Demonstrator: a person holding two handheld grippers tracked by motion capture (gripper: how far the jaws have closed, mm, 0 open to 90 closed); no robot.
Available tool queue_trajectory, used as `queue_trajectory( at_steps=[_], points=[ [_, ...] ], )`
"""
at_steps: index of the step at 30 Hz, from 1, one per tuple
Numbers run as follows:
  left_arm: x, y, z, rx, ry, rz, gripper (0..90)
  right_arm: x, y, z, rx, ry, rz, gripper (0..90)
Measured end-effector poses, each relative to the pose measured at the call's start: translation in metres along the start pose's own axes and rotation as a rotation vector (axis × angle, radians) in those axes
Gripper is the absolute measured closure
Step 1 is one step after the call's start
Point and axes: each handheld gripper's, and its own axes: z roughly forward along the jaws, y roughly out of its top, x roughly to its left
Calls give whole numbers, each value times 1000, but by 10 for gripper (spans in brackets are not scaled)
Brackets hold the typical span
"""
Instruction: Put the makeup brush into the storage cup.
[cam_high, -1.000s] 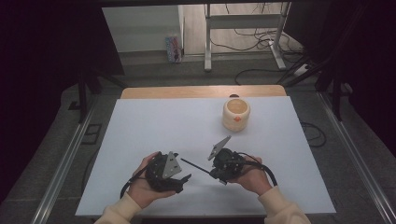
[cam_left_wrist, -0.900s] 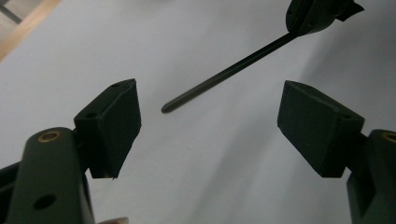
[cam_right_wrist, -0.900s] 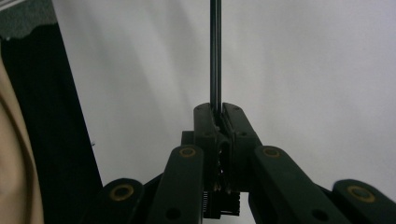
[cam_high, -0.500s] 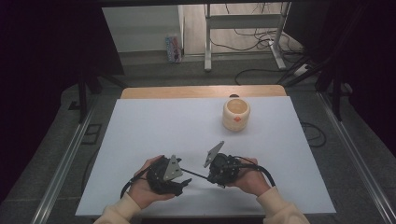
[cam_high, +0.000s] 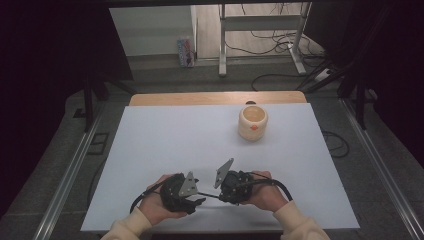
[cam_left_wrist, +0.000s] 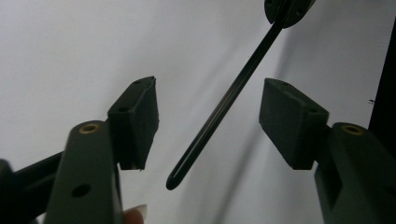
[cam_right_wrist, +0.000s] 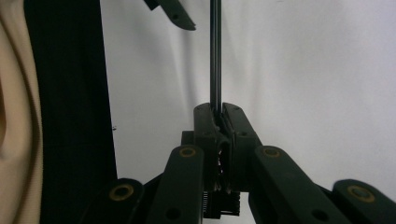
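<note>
A thin black rod (cam_right_wrist: 215, 51) sticks out from my right gripper (cam_right_wrist: 217, 114), whose jaws are shut on its end. In the high view both grippers lie near the table's front edge, facing each other, with the rod (cam_high: 209, 194) bridging the gap. My left gripper (cam_left_wrist: 210, 121) is open. The rod (cam_left_wrist: 224, 107) passes slantwise between its two pads (cam_left_wrist: 140, 116) without touching either, and its free tip hangs low between them. The left jaws have just been closing around it. In the high view, the left gripper (cam_high: 199, 197) and right gripper (cam_high: 221, 193) are each held in a hand.
A cream cup (cam_high: 253, 122) with an orange spot stands at the far right of the white table sheet (cam_high: 165, 145). A wooden strip (cam_high: 215, 98) edges the far side. Cables and metal frame legs (cam_high: 223, 40) lie on the floor beyond.
The two hands have edged slightly closer together near the front edge. The cup has stayed where it was.
</note>
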Motion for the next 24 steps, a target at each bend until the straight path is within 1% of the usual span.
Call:
queue_trajectory(
  at_steps=[5, 7, 8, 9, 11, 13, 15, 18, 20, 22, 23, 24],
  points=[
    [-1, 1, 1, 15, -17, 12, 461, 2, 1, 3, 11, -1, -20, 859],
    [-1, 1, 2, 21, -27, 16, 492, 3, 1, 3, 17, -17, -29, 859],
    [-1, 1, 3, 24, -35, 19, 508, 3, 1, 3, 14, -6, -33, 859],
    [-2, 1, 4, 29, -41, 25, 527, 4, 2, 2, 14, -9, -39, 859],
    [-2, 1, 5, 36, -56, 36, 572, 4, 2, 3, 6, 5, -49, 859],
    [-3, 1, 7, 45, -75, 46, 641, 5, 3, 2, 11, -7, -57, 859],
    [-4, 2, 7, 56, -88, 55, 695, 6, 3, 3, 6, 4, -59, 859],
    [-5, 2, 8, 74, -116, 67, 745, 6, 3, 3, 6, 13, -68, 856],
    [-6, 2, 8, 95, -138, 88, 778, 6, 3, 2, 4, 8, -76, 848],
    [-7, 3, 8, 99, -174, 101, 827, 5, 2, 2, -7, -2, -68, 829],
    [-8, 3, 8, 95, -193, 98, 846, 4, 1, 1, -16, 2, -62, 820],
    [-8, 4, 8, 95, -195, 98, 853, 2, 0, 0, -27, 2, -47, 814]
  ],
)
